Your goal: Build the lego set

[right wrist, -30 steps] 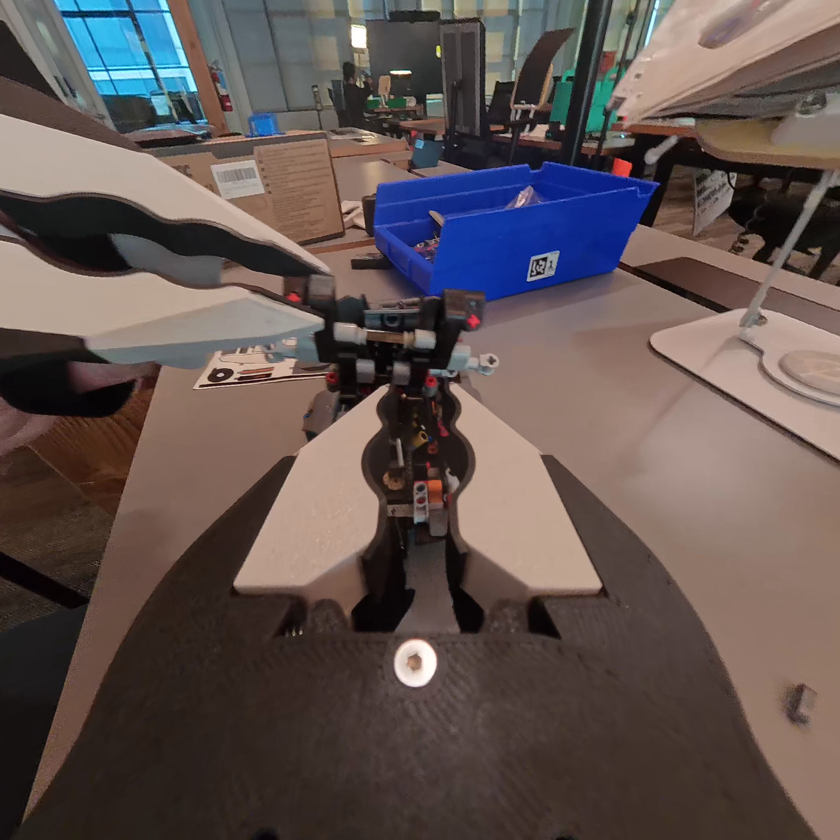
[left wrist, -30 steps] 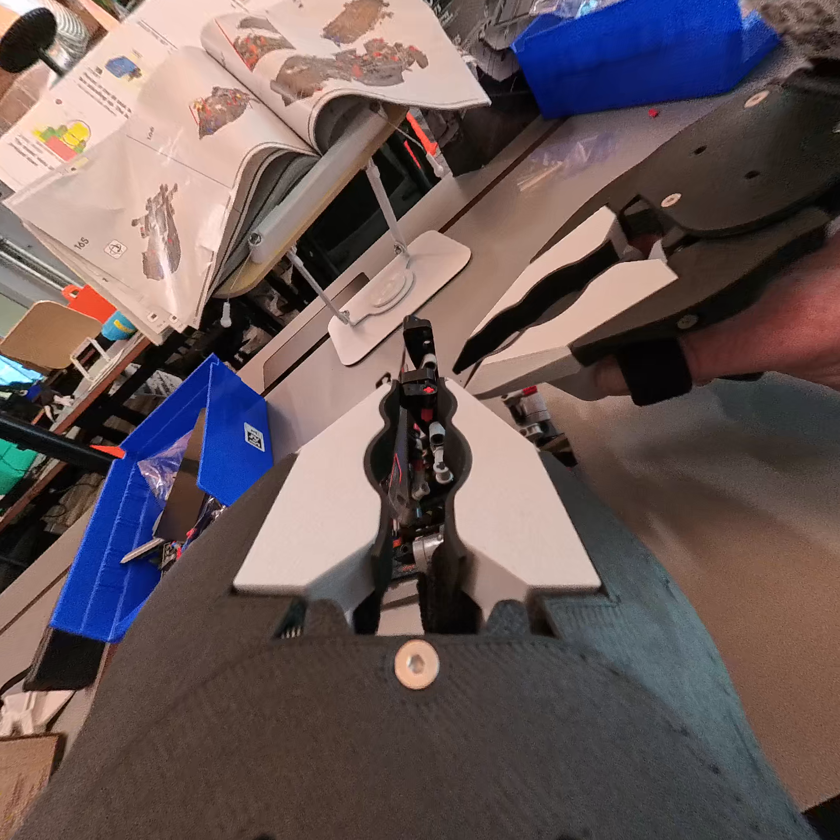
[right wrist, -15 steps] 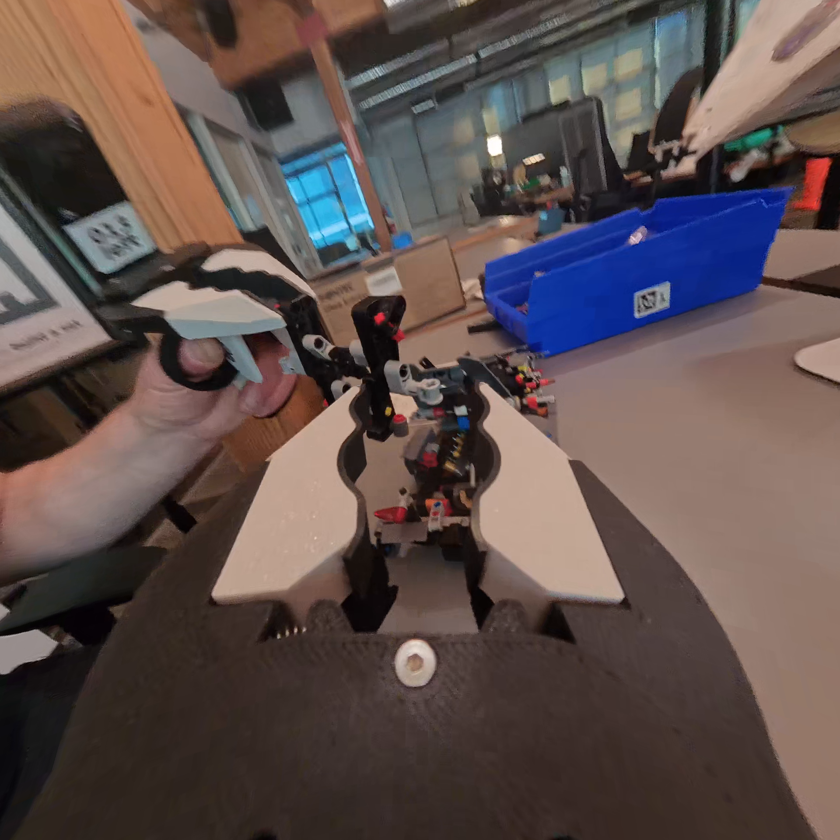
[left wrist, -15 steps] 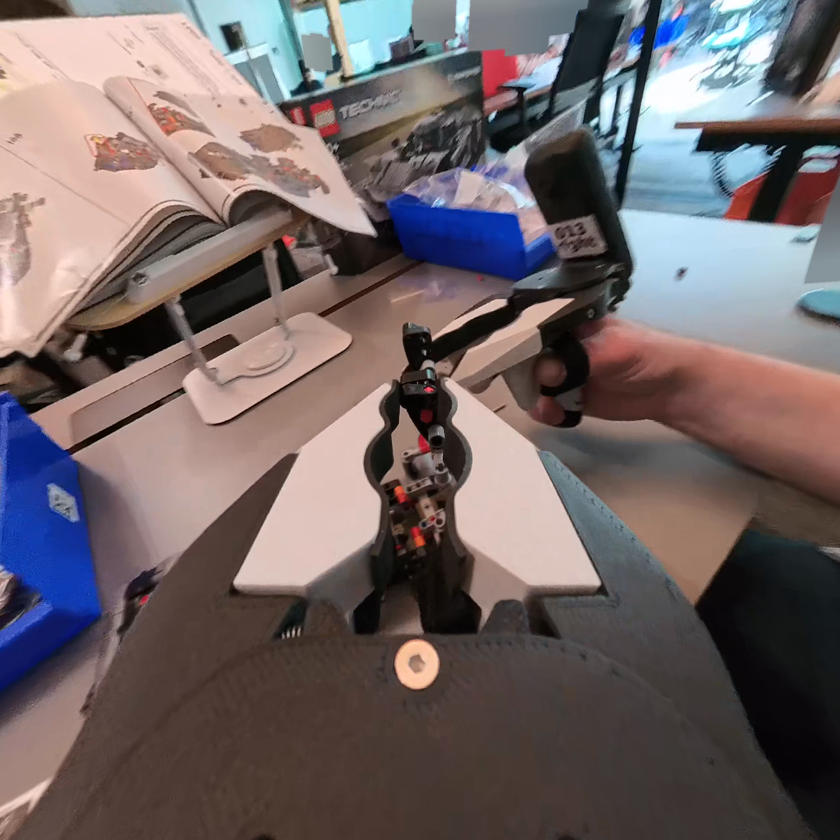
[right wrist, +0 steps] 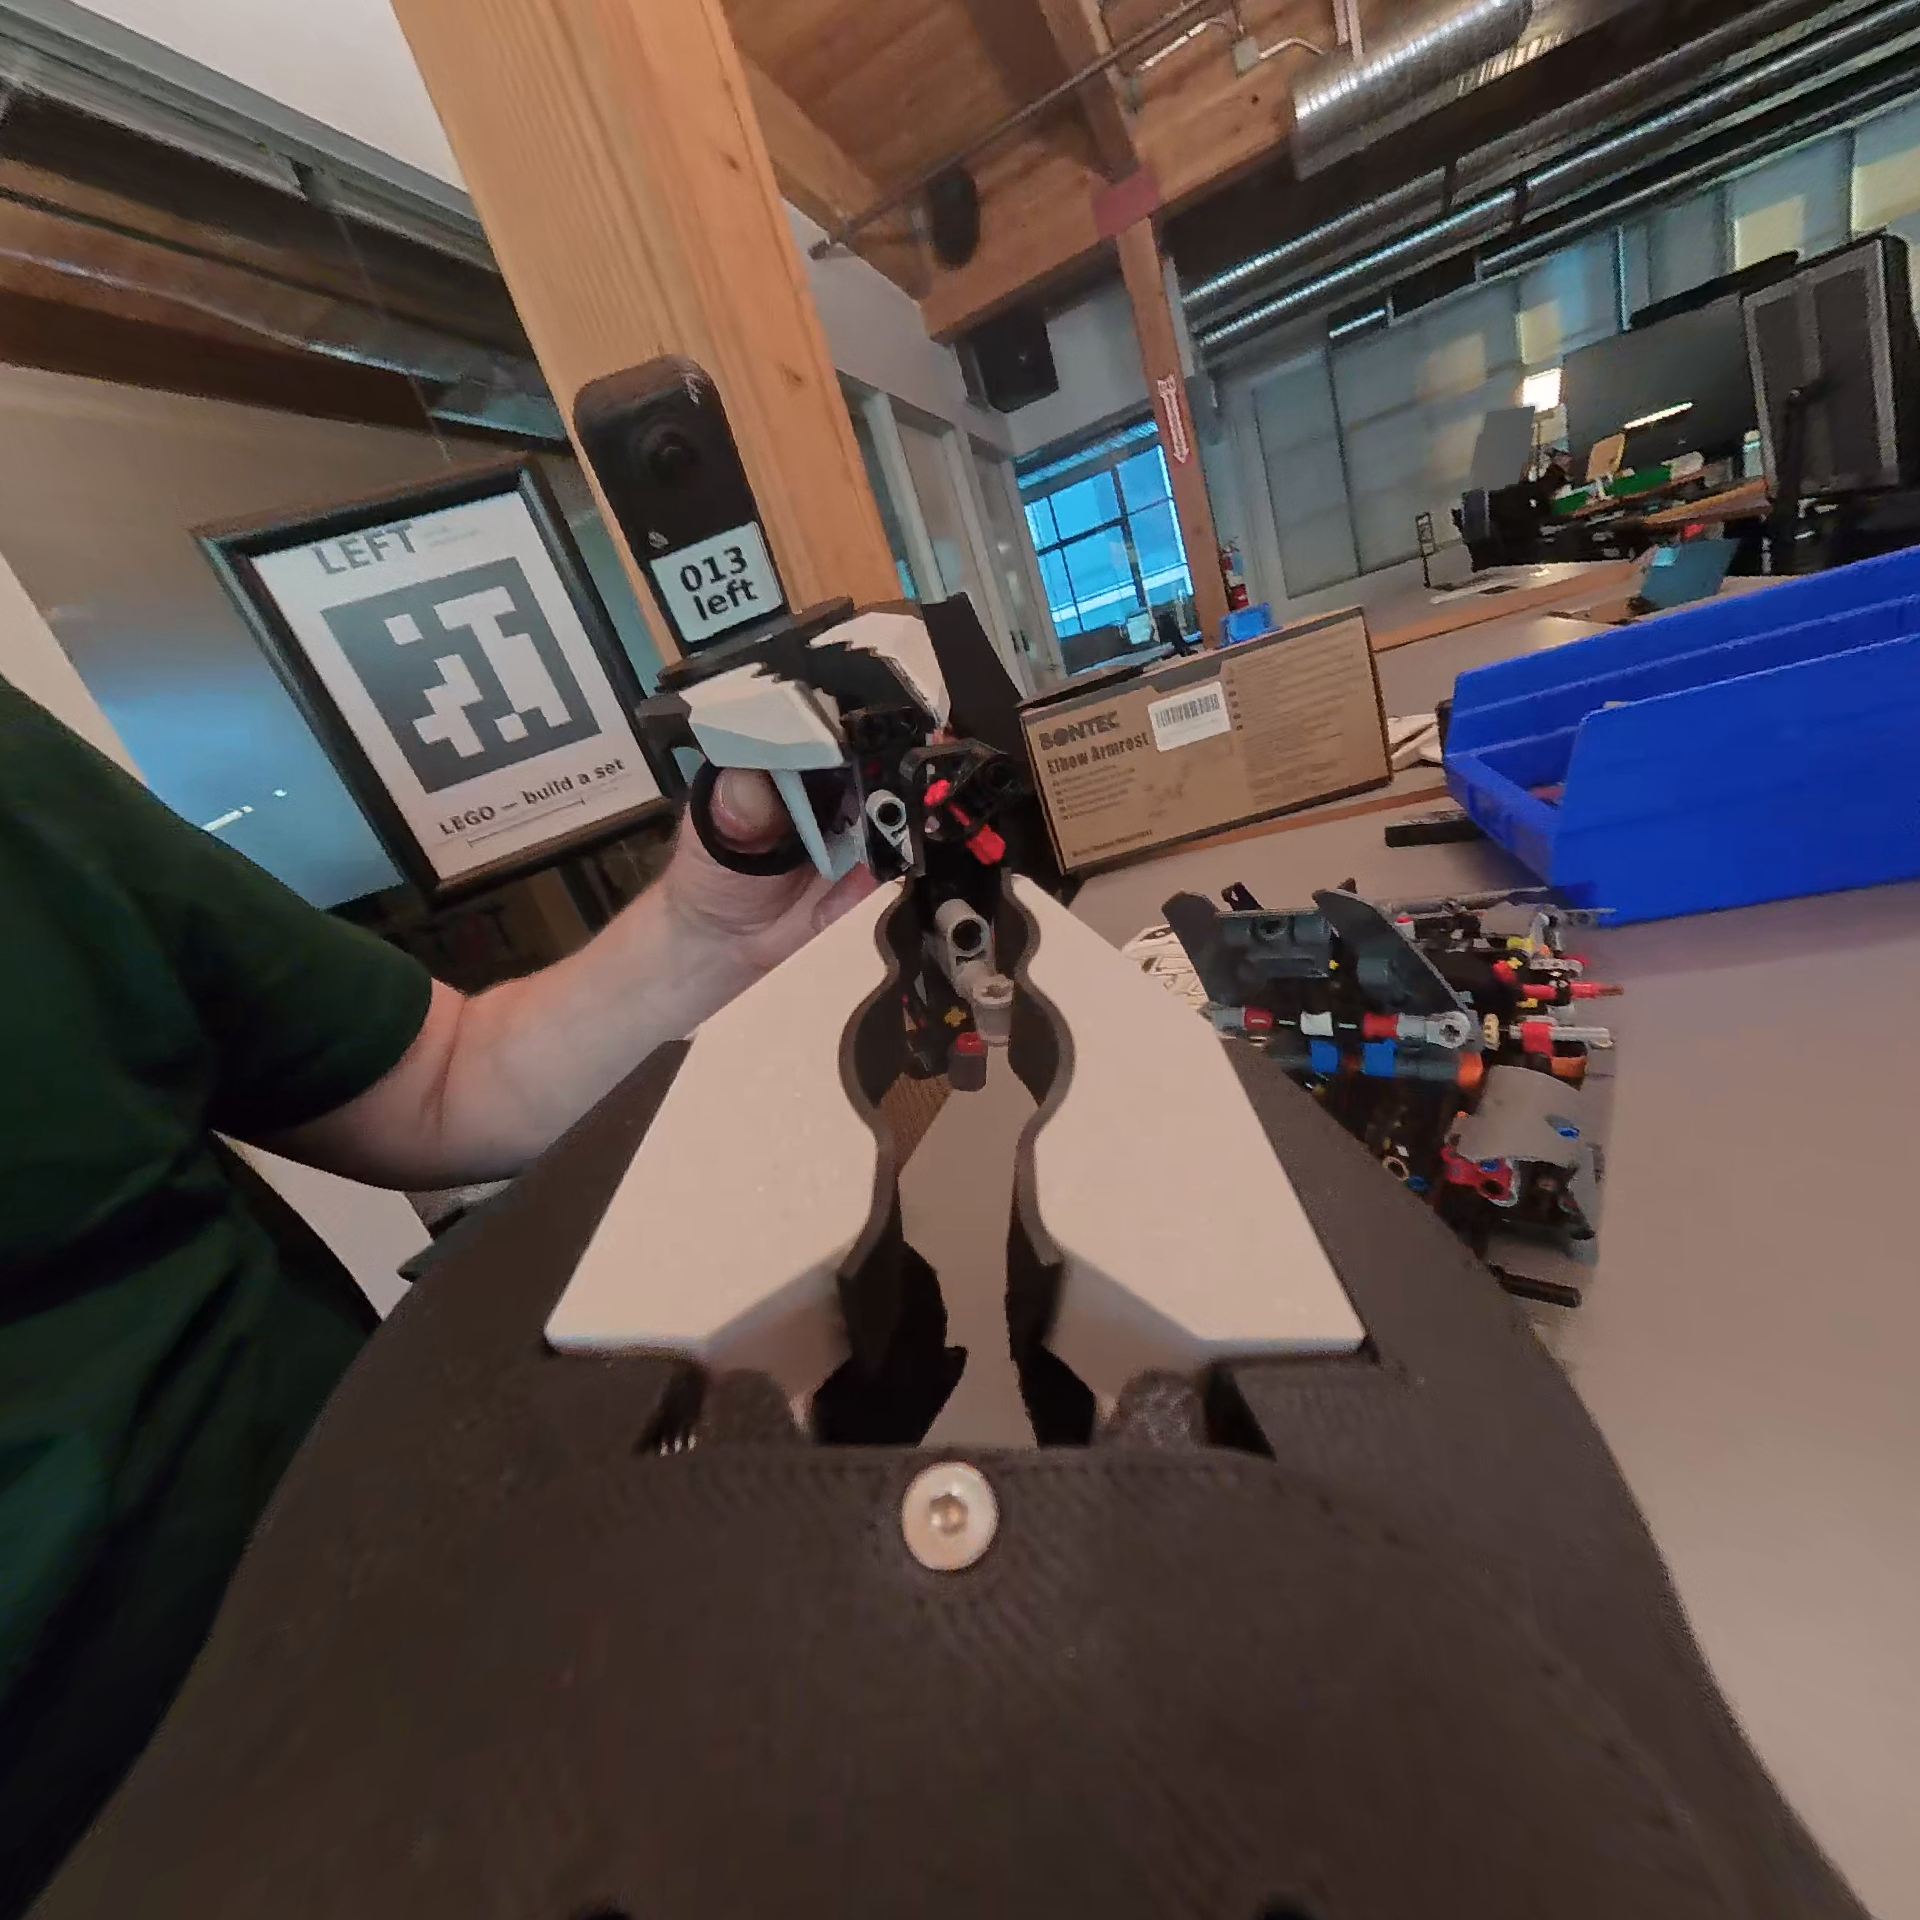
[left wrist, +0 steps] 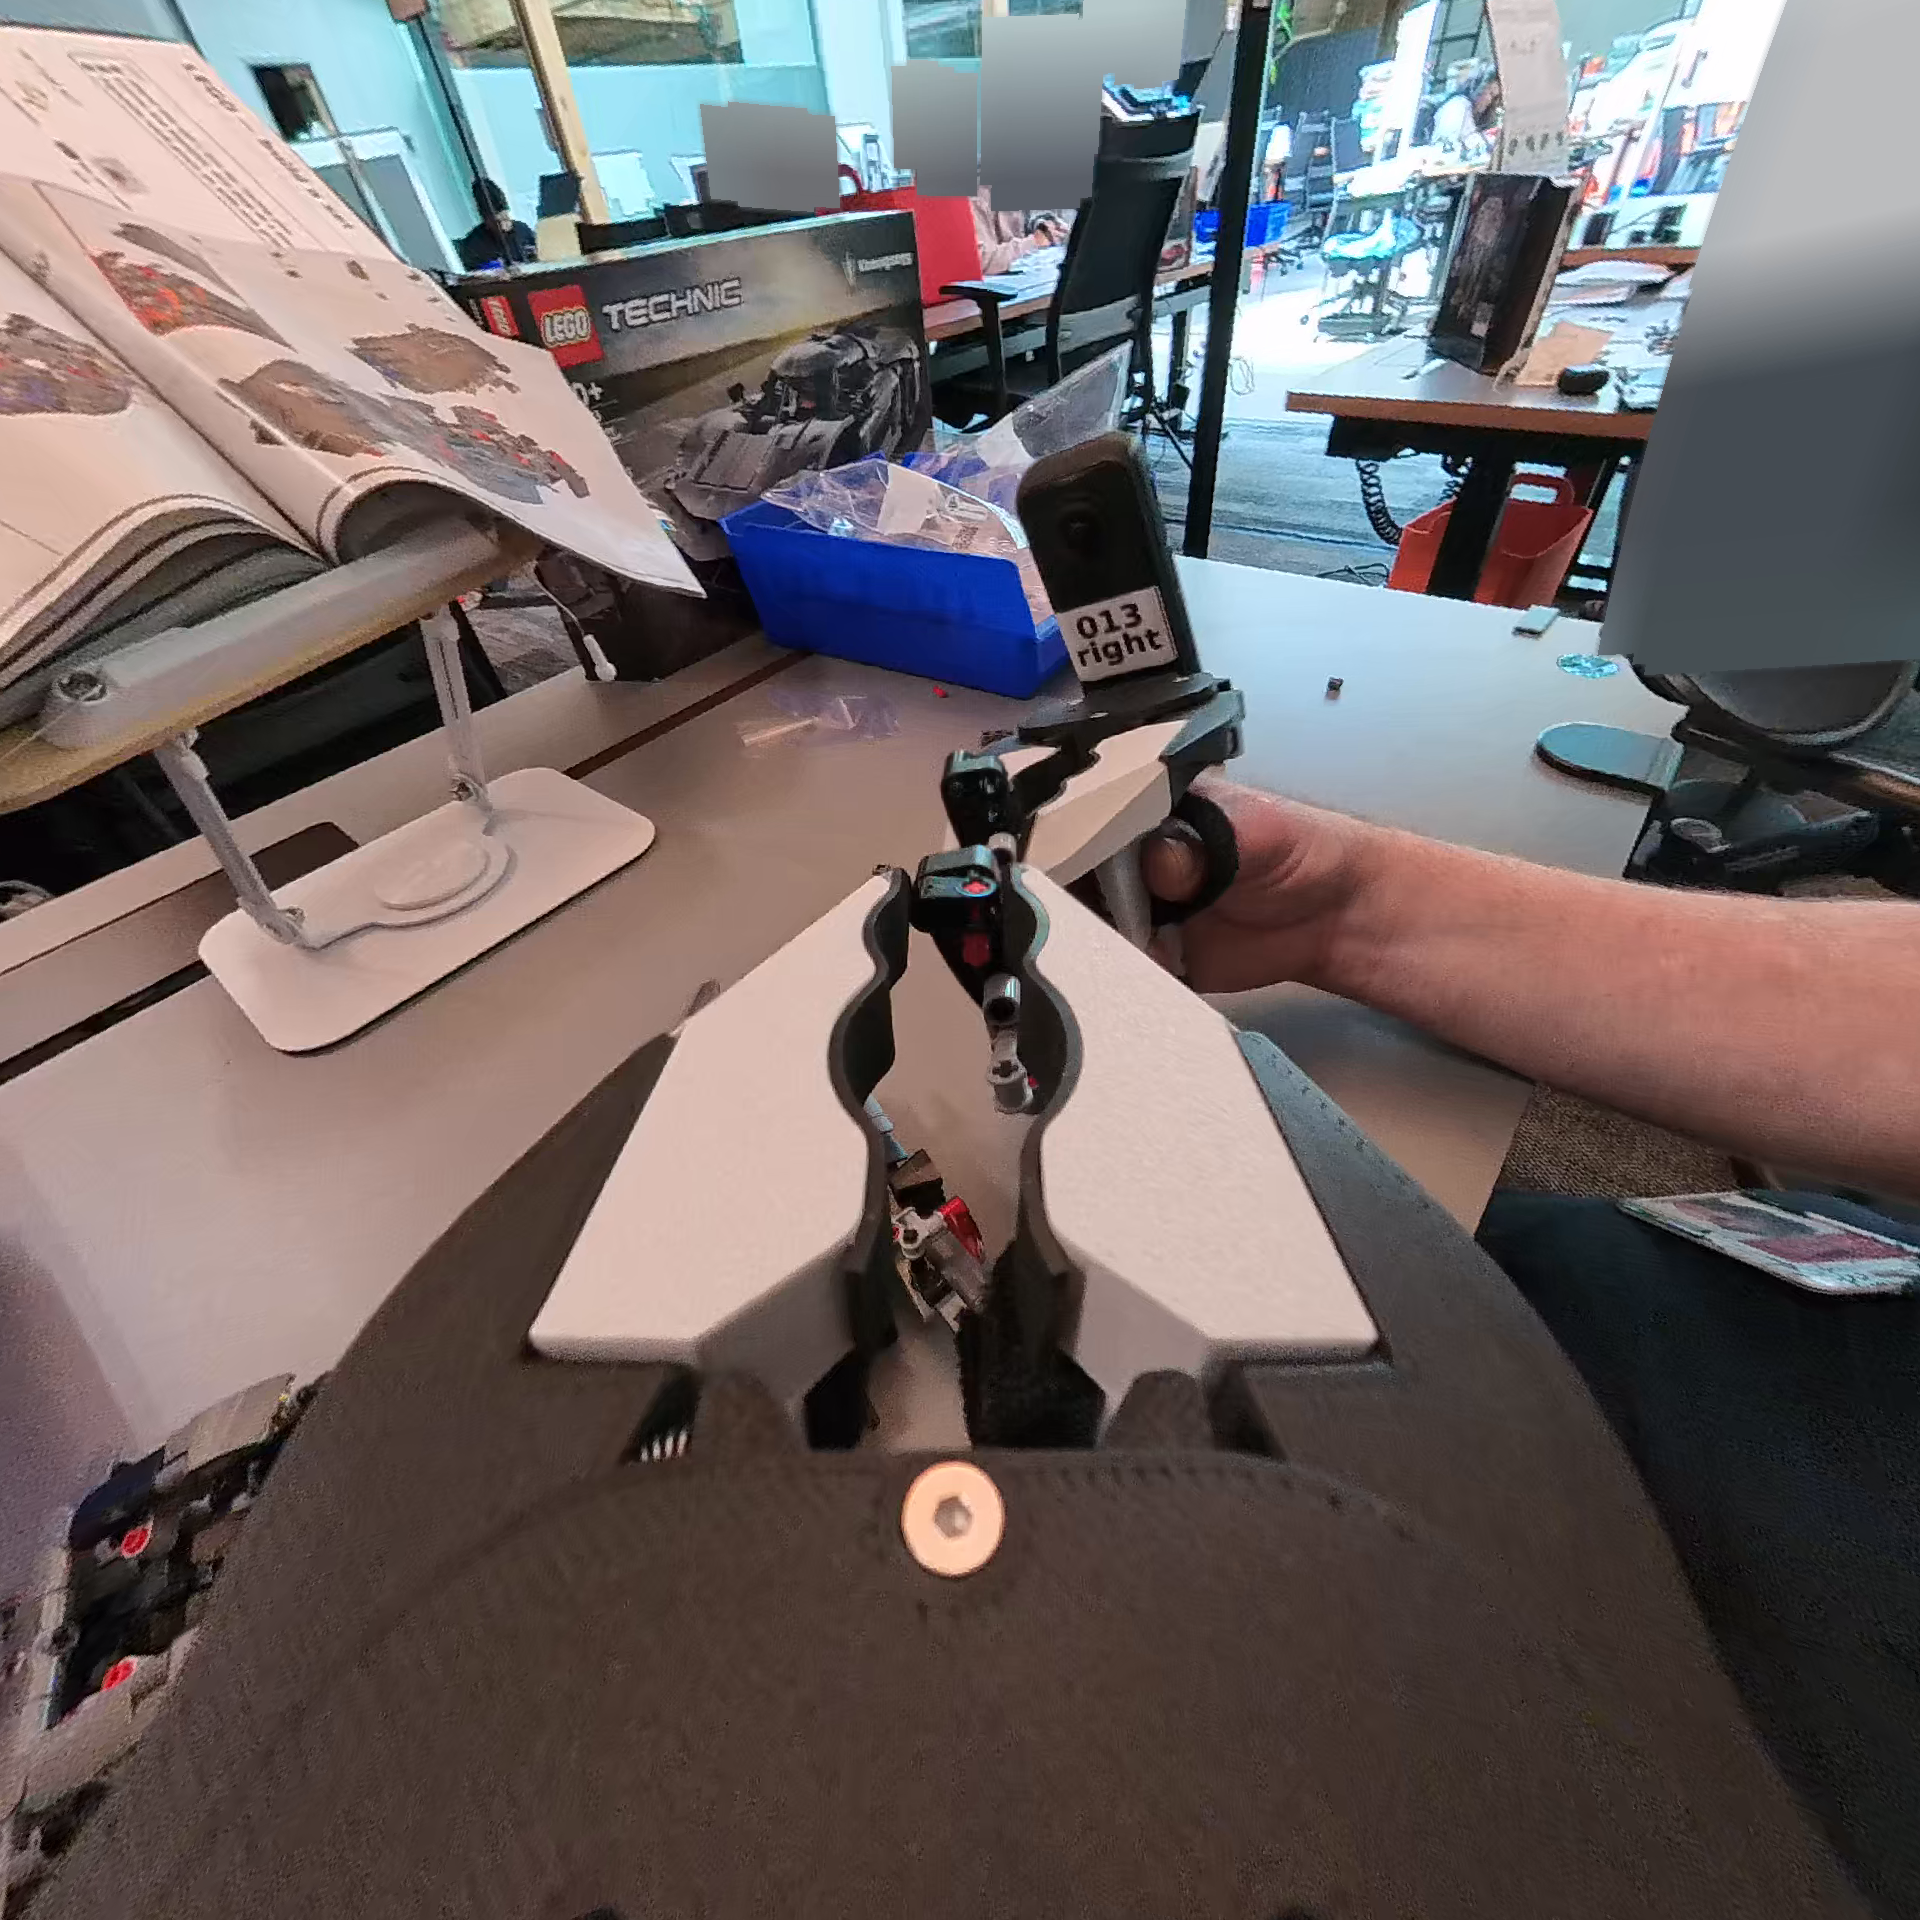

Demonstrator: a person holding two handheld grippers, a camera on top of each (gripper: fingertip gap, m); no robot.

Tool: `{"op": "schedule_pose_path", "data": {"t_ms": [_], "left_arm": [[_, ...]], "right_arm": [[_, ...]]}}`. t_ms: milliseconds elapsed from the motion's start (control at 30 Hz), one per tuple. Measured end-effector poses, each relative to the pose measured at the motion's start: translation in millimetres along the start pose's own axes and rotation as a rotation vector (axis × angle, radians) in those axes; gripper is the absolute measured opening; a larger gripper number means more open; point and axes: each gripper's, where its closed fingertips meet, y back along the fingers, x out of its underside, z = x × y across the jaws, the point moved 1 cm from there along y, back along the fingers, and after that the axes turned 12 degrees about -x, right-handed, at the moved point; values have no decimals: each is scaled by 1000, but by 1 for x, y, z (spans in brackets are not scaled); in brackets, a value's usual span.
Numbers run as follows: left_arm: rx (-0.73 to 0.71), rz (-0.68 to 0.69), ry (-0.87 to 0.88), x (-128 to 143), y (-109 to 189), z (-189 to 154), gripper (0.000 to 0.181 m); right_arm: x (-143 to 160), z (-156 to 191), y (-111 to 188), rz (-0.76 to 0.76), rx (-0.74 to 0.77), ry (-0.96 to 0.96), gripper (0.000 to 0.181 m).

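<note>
The left tool [left wrist: 958,891] is clenched on a small black subassembly [left wrist: 966,899] with red pins, held above the table [left wrist: 156,1143]. The right tool [right wrist: 958,899] closes on the same subassembly [right wrist: 951,831] from the opposite side, so the 2 tools meet tip to tip.

Writing appears on several things. A white sticker [left wrist: 1122,634] sits on the right tool's camera and another [right wrist: 717,582] on the left tool's. The dark set box [left wrist: 727,343] carries a logo and a printed vehicle. A brown carton [right wrist: 1205,748] has a barcode label. A framed sign [right wrist: 457,675] shows a black-and-white marker pattern with text.

Only the left wrist view shows the open manual [left wrist: 260,416] on its white stand [left wrist: 416,883], the set box, and a blue bin [left wrist: 894,613] holding clear bags. It also shows the right hand [left wrist: 1268,914] on the right tool [left wrist: 1023,790].

Only the right wrist view shows the larger part-built model [right wrist: 1403,1039] lying on the table [right wrist: 1766,1195], well apart from the subassembly. It also shows a blue bin [right wrist: 1714,748], the left hand [right wrist: 748,883] on the left tool [right wrist: 862,769], a green sleeve [right wrist: 156,987] and a wooden post [right wrist: 665,260].

The table is plain grey. Around it is an open office with desks, chairs, large windows and exposed ceiling ducts.
</note>
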Motion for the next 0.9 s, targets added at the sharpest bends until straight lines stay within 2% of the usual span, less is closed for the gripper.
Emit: {"op": "schedule_pose_path", "data": {"t_ms": [133, 267, 333, 400, 467, 533, 667, 900], "left_arm": [[70, 0, -36, -1, 6, -7, 37], [110, -56, -71, -4, 17, -3, 37], [-4, -40, -193, -2, 18, 11, 35], [-115, 22, -399, 5, 14, 20, 31], [-152, 84, -630, 15, 5, 17, 33], [-149, 108, -787, 22, -5, 10, 36], [-72, 98, -918, 27, -19, -9, 41], [-76, 22, -996, 11, -22, -11, 34]], "right_arm": [[-11, 8, 7, -89, -80, -62, 11], [-14, 12, 12, -139, -155, -156, 11], [-12, 16, 12, -152, -220, -235, 10], [-13, 18, 12, -188, -278, -303, 10], [-15, 23, 11, -203, -342, -355, 10], [-11, 26, 8, -186, -373, -393, 10], [-1, 28, 3, -140, -406, -468, 10], [5, 26, 3, -124, -418, -529, 10]]}}
